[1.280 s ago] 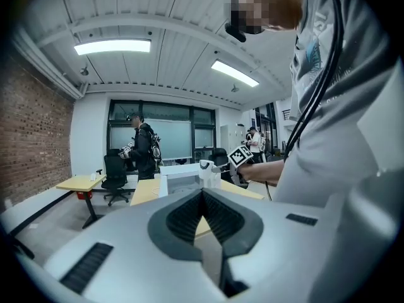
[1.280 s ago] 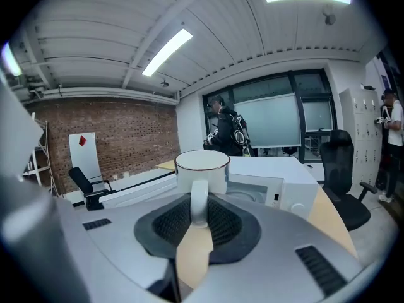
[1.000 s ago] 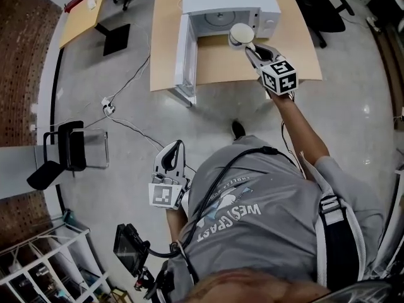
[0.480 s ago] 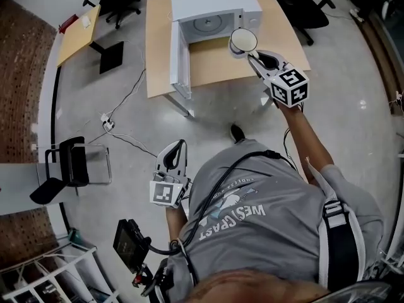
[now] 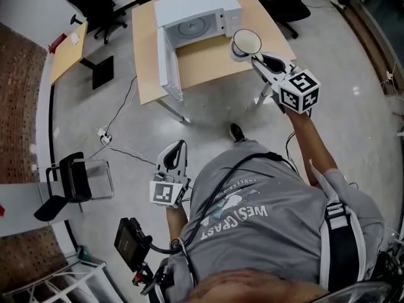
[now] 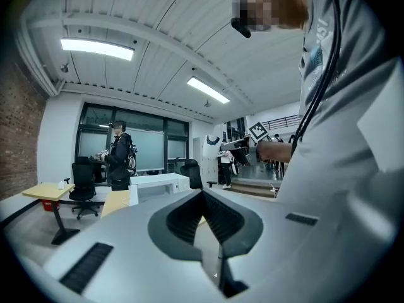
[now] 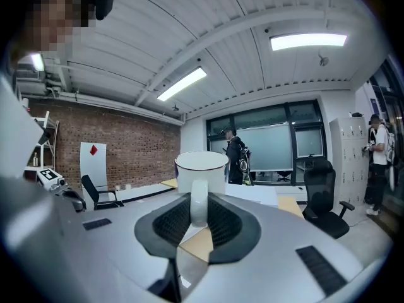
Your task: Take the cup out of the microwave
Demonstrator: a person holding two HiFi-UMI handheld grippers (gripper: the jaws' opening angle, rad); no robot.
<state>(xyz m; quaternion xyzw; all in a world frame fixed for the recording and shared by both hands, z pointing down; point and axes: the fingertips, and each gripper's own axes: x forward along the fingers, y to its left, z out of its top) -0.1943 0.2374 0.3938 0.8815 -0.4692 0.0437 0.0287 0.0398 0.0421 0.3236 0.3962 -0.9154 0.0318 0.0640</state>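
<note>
A white cup (image 5: 245,43) with a dark rim hangs upright in the air over the front right part of the wooden table (image 5: 208,59), outside the microwave (image 5: 196,11). My right gripper (image 5: 255,57) is shut on the cup's handle. In the right gripper view the cup (image 7: 201,168) stands just past the jaws, with its handle pinched between the pads of the right gripper (image 7: 198,210). The microwave's door (image 5: 166,74) stands wide open to the left and its turntable is bare. My left gripper (image 5: 175,151) hangs low by the person's hip, shut and holding nothing; its jaws meet at the tips of the left gripper (image 6: 203,194).
Black office chairs (image 5: 287,2) stand behind the table. A second small desk (image 5: 66,59) is at the far left, and a cable with a power strip (image 5: 104,134) runs over the floor. A black chair (image 5: 69,182) stands at the left. A person (image 6: 120,153) stands far off.
My right gripper has carried the cup back from the microwave's opening, rightward and upward, away from the table. The left gripper has stayed at the hip.
</note>
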